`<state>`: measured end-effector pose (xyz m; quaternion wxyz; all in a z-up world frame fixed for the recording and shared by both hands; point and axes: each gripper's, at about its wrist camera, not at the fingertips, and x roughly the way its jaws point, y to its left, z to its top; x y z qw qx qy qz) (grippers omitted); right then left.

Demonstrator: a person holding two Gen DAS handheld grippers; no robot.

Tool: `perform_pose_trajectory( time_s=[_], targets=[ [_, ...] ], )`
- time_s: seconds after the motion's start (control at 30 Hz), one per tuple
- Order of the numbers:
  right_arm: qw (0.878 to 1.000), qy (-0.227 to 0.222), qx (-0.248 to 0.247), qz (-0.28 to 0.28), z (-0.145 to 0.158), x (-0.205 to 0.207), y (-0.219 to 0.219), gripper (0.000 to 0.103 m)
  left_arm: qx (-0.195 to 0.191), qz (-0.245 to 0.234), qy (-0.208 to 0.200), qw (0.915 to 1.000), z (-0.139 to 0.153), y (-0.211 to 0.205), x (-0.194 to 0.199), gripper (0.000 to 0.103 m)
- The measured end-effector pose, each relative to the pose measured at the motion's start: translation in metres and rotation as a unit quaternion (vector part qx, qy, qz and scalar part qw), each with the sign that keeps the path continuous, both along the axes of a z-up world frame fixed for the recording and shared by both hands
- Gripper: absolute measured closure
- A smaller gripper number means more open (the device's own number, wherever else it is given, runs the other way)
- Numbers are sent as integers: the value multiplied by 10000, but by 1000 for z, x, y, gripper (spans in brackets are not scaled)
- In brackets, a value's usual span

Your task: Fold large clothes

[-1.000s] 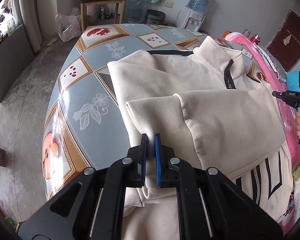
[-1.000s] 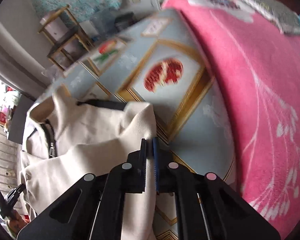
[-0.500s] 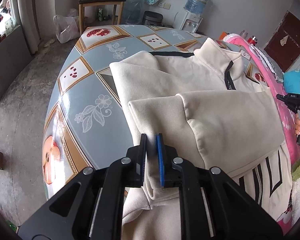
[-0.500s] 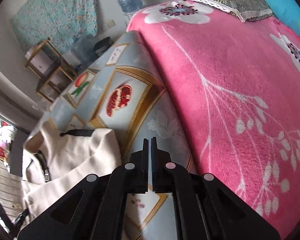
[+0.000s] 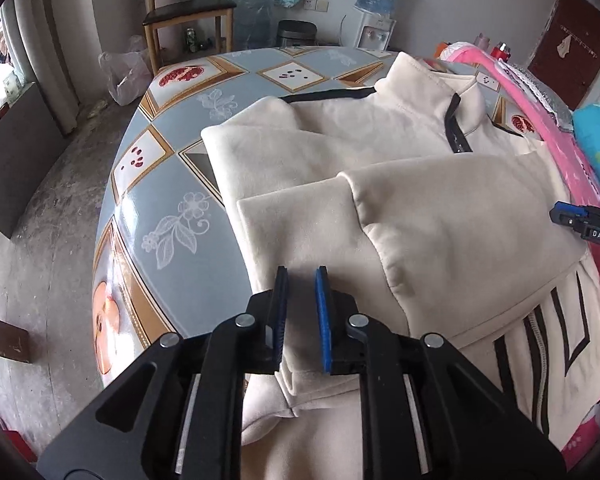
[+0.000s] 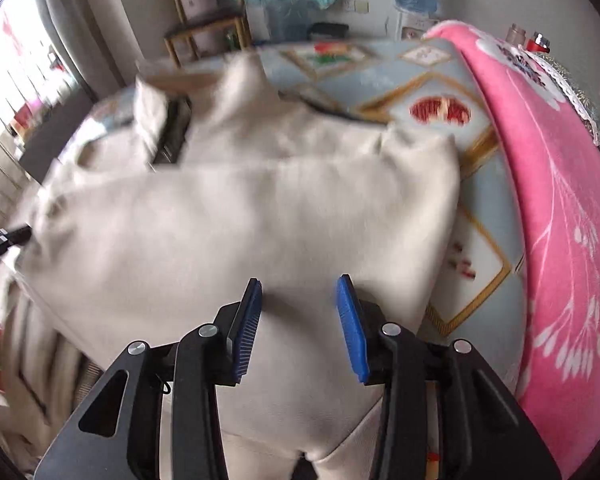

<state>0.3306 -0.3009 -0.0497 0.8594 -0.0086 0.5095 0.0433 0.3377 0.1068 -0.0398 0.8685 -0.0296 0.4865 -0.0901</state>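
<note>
Cream fleece covers most of your tabletop (image 5: 168, 200): the jacket (image 5: 380, 152) lies collar away from you, one sleeve (image 5: 440, 240) folded across the chest, its long axis running side to side between your hands. Your left gripper (image 5: 301, 316) sits at the cuff end, jaws narrowly parted astride the cuff, pads not clearly pressing it. Your right gripper (image 6: 298, 328) hovers over the sleeve's other end, jaws opening, fabric below but none between them.
</note>
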Motion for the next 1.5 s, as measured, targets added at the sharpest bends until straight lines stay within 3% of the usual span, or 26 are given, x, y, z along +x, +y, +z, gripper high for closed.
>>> perform_pose_trajectory(
  time_s=[0.1, 0.23, 0.37, 0.47, 0.5, 0.57, 0.73, 0.83, 0.97, 1.07, 1.13, 1.23, 1.33, 1.43, 1.5],
  targets=[
    [9996, 120, -235, -117, 9, -5, 2, 62, -73, 188, -10, 9998, 8, 7, -1, 90],
    [9999, -62, -17, 87, 28, -20, 16, 61, -84, 25, -364, 9993, 30, 0, -10, 89],
    [9986, -61, -316, 414, 14, -39, 36, 60, -20, -543, -297, 9981, 29, -31, -23, 70],
    [9991, -131, -264, 293, -1, -45, 30, 50, 449, -690, 99, 9966, -3, -47, -27, 63],
    [9997, -32, -131, 225, 1, -42, 25, 50, 445, -686, -58, 9966, -3, -46, -31, 63],
    [9998, 210, 48, 48, 9, -35, 19, 50, 428, -654, 7, 9969, 2, -45, -31, 63],
    [9999, -88, 55, -4, 38, -13, 28, 50, 436, -734, -367, 9957, 33, -54, -23, 63],
    [9996, -123, 249, -7, 35, 18, 41, 50, 197, -774, -236, 9965, 34, -69, -1, 63],
    [9999, 96, 12, -84, 1, 50, 56, 65, 430, -626, 236, 9968, 2, -83, 26, 64],
    [9988, -7, -416, -256, -1, 62, 57, 78, 613, -726, 68, 9955, -3, -89, 22, 64],
    [9991, 57, -78, -404, -2, 69, 44, 77, 635, -767, 26, 9950, -4, -89, 19, 64],
    [9970, 115, -225, -734, 1, 73, 28, 77, 586, -790, 33, 9951, -2, -86, 19, 64],
    [9962, 18, 82, -867, 17, 61, 12, 77, 558, -825, 23, 9950, -1, -83, 18, 64],
    [9981, -146, 247, -541, 32, 40, 14, 77, 534, -829, -20, 9951, 0, -82, 17, 64],
    [9996, -40, -5, -266, 25, 28, 21, 77, 558, -851, -41, 9948, -1, -83, 17, 64]
  ],
)
